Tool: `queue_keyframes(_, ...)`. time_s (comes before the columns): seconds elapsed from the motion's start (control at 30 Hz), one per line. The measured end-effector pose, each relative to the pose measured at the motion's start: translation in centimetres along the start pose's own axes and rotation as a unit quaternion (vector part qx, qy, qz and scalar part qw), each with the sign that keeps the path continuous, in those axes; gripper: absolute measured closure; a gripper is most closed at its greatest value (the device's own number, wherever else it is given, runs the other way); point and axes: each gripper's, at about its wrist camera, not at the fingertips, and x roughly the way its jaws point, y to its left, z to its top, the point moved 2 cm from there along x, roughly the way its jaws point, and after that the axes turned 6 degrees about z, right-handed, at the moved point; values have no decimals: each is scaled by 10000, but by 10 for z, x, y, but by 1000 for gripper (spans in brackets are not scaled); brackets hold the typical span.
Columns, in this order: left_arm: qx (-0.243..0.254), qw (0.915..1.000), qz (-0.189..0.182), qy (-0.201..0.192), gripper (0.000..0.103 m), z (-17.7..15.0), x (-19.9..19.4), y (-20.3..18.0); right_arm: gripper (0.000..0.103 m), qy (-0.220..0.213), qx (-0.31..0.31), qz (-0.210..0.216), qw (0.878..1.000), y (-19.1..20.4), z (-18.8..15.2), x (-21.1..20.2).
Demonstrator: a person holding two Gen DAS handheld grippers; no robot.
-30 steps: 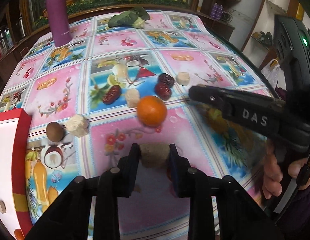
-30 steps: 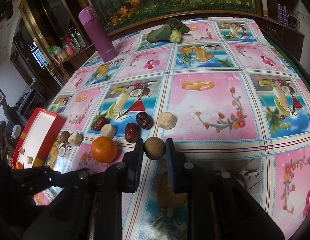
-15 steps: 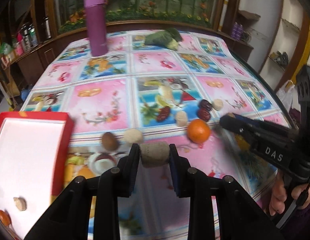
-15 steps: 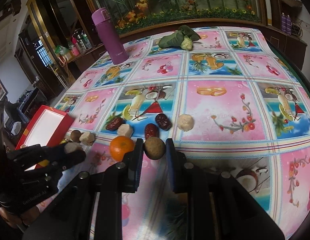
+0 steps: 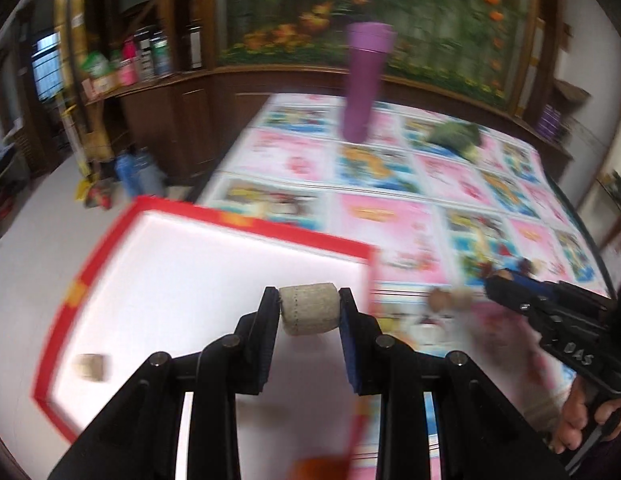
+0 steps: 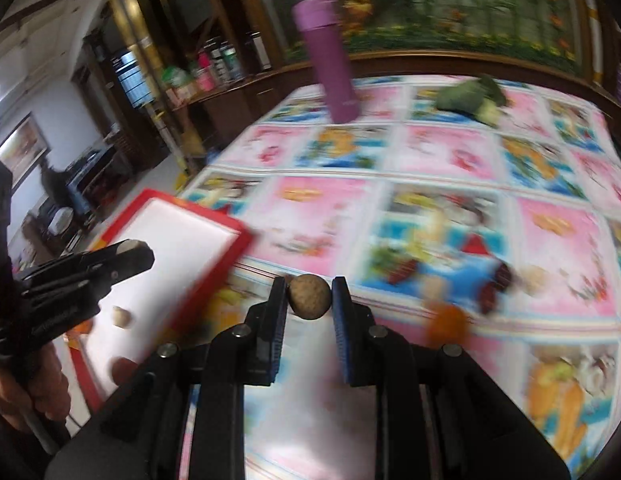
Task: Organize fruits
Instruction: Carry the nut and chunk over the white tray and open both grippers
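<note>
My left tongs pinch a beige cylinder; right tongs, marked "DAS", pinch a brown ball.

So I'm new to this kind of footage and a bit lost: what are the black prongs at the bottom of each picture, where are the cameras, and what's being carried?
No robot: a person holds a black two-fingered tool in each hand, each with a camera looking along its fingers. In the left-hand picture, the left tool grips a pale beige cylindrical piece over a red-rimmed white tray that already holds small pieces. In the right-hand picture, the right tool grips a small round brown fruit above the colourful fruit-print tablecloth. A tall purple bottle, an orange fruit and dark red dried fruits stay on the table. Everything is motion-blurred.
</note>
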Motion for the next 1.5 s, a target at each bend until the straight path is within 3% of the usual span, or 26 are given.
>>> queue_keyframes(0.17,-441,9979,447,154,75,0,8,65,79,251,-183,351,9989,48,16,37)
queue_keyframes(0.33,-646,9953,607,401,75,-10,23,97,79,665,-393,519,9957,93,16,79)
queue_keyframes(0.63,-675,9924,735,717,75,-25,39,105,78,1214,-549,453,9901,121,-9,117)
queue_keyframes(0.93,-769,9897,877,829,74,-30,44,115,78,1381,-599,293,9882,123,-17,123)
queue_keyframes(1.03,-715,9897,907,843,62,-30,42,113,75,1452,-638,310,9869,125,-18,122)
queue_keyframes(1.07,-735,9895,918,843,52,-31,40,113,73,1486,-640,356,9862,125,-18,122)
queue_keyframes(1.1,-752,9894,921,838,47,-31,40,114,61,1521,-622,402,9856,126,-18,121)
queue_keyframes(1.13,-763,9892,934,828,46,-31,39,114,51,1509,-573,432,9859,125,-17,119)
queue_keyframes(1.17,-750,9892,957,819,46,-31,37,113,48,1443,-539,459,9870,124,-16,116)
queue_keyframes(1.33,-795,9895,953,737,46,-30,26,111,48,1006,-463,683,9915,119,-9,90)
queue_keyframes(1.5,-797,9913,926,488,42,-22,11,102,48,687,-416,592,9950,104,-3,63)
